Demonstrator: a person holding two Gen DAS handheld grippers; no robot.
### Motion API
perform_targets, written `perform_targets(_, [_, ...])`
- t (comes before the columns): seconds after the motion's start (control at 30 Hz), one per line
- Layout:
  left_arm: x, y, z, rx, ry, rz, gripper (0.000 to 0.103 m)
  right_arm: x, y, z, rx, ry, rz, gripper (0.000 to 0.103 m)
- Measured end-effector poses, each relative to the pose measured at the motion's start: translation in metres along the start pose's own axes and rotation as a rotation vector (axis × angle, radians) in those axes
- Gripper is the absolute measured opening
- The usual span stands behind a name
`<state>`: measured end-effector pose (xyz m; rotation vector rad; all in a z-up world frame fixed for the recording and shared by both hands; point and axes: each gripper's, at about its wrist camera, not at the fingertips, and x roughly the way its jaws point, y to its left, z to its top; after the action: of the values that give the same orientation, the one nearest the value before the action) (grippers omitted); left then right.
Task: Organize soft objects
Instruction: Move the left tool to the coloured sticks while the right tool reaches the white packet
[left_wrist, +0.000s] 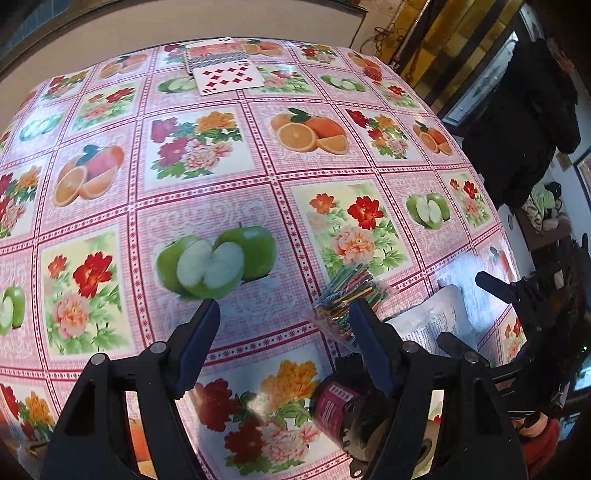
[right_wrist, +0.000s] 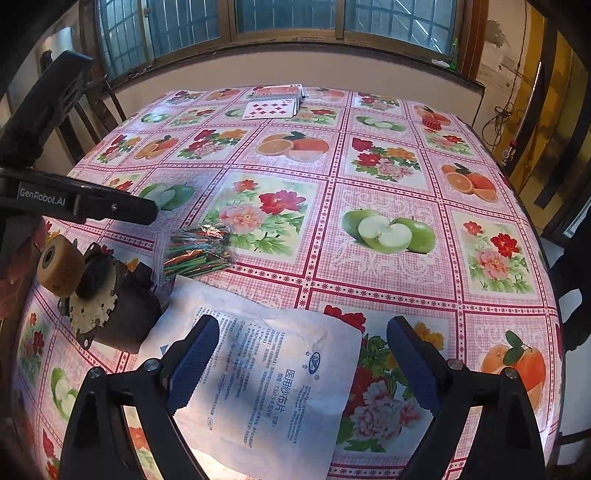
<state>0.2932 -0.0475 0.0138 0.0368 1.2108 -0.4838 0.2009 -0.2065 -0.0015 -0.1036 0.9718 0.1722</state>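
A white gauze pouch with blue print lies flat at the table's near edge. My right gripper hovers open above it, the left finger over the pouch and the right finger past its edge. A clear packet of coloured strips lies just beyond the pouch. In the left wrist view my left gripper is open and empty, its right finger in front of the strip packet. The pouch shows to its right, under the right gripper.
A dark motor with a tan roller stands left of the pouch, also seen low in the left wrist view as the motor. Playing cards and a small red object lie at the far edge of the fruit-and-flower tablecloth.
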Motion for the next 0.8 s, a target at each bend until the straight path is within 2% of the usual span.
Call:
perform_targets(0.17, [0.009,-0.026,0.01,0.117,0.049,-0.02,0.072,-0.005,0.002,-0.001,-0.097,0.028,0.069,0.094])
perform_targets(0.43, [0.032,-0.049,0.017,0.239,0.155,-0.029,0.072,-0.005,0.014,-0.005,-0.388,0.043,0.221,0.095])
perform_targets(0.6, [0.042,-0.061,0.014,0.322,0.212,-0.01,0.072,0.002,0.027,-0.004,-0.532,0.058,0.257,0.097])
perform_targets(0.67, [0.046,-0.062,0.013,0.333,0.231,-0.007,0.072,0.009,0.032,-0.004,-0.591,0.09,0.277,0.098])
perform_targets(0.73, [0.046,-0.062,0.013,0.347,0.237,-0.011,0.072,0.016,0.035,-0.003,-0.629,0.107,0.27,0.098])
perform_targets(0.8, [0.046,-0.061,0.015,0.347,0.244,-0.015,0.072,0.021,0.031,-0.001,-0.611,0.142,0.333,0.099])
